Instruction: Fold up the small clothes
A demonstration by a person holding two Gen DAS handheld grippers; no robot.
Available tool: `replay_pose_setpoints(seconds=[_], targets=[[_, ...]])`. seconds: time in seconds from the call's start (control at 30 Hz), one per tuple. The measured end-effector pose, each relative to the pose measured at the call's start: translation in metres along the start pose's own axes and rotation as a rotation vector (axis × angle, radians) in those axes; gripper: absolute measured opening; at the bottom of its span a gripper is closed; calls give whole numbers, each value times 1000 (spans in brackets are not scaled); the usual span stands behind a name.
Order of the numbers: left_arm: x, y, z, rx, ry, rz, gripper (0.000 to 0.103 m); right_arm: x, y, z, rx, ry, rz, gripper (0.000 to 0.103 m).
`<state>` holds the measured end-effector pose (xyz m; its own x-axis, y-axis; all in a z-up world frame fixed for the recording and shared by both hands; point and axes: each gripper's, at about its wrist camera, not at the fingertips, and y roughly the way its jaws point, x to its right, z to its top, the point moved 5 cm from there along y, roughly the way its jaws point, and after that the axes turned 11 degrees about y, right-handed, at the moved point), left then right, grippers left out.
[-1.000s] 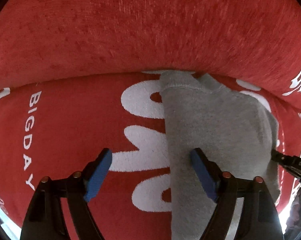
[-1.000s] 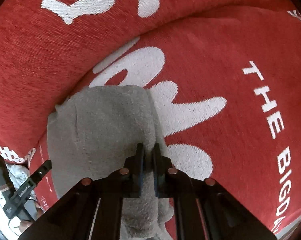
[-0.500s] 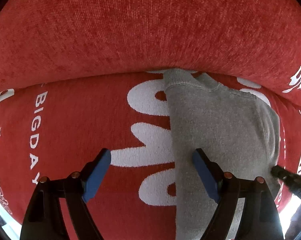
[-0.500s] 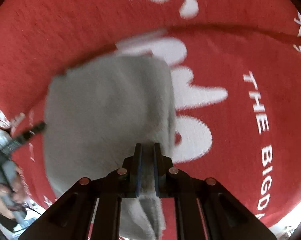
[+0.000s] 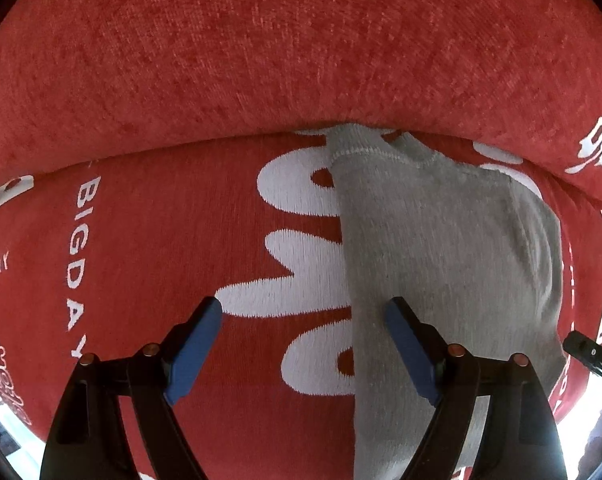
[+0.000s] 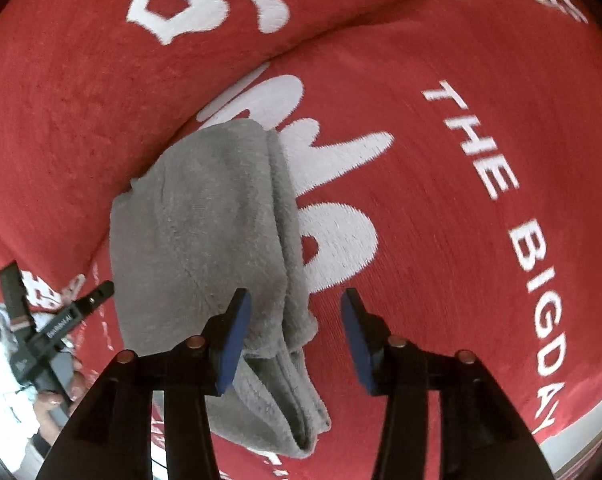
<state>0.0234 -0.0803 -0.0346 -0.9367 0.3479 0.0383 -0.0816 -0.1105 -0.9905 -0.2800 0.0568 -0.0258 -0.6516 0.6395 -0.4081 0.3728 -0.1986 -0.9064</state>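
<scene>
A small grey garment (image 5: pixel 441 264) lies folded on a red sofa seat with white lettering (image 5: pixel 161 272). It also shows in the right wrist view (image 6: pixel 205 232), with its near edge bunched in layers. My left gripper (image 5: pixel 305 316) is open and empty, its right finger over the garment's left edge. My right gripper (image 6: pixel 295 312) is open and empty, just above the garment's near right edge. The other gripper's tip (image 5: pixel 589 354) shows at the right edge of the left wrist view.
The red backrest cushion (image 5: pixel 301 60) rises right behind the garment. The left gripper and the hand holding it (image 6: pixel 49 344) show at the lower left of the right wrist view. The sofa's front edge (image 6: pixel 581 420) runs at the lower right.
My right gripper was shut on the grey garment's edge and has opened, letting it go. The garment now lies folded over. My left gripper stayed open and barely moved.
</scene>
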Motion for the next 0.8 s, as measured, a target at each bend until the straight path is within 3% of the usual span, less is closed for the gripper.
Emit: replay_pose_setpoints(seconds=[0.07,0.2,0.23,0.3,0.43,0.63,0.8], targets=[[0,-1,-3,-7,-5,-46,85,4,2,1,-16,22,34,55],[3,-1,-14,-24,-40,-287,85,11,-1,11,-39,47,134,64],[4,0,-17,-39,-42,-332,85,9,4,14,-52,51,163,71],[7,7,-23,-79,-37,-393,85,11,10,18,-91,67,216,75],[15,15,-27,-100,10,-407,85,21,25,27,-156,97,249,75],[42,28,-21,-128,31,-508,85,14,40,34,-253,60,372,75],[51,35,-16,-137,38,-499,85,-15,58,29,-343,-41,417,76]])
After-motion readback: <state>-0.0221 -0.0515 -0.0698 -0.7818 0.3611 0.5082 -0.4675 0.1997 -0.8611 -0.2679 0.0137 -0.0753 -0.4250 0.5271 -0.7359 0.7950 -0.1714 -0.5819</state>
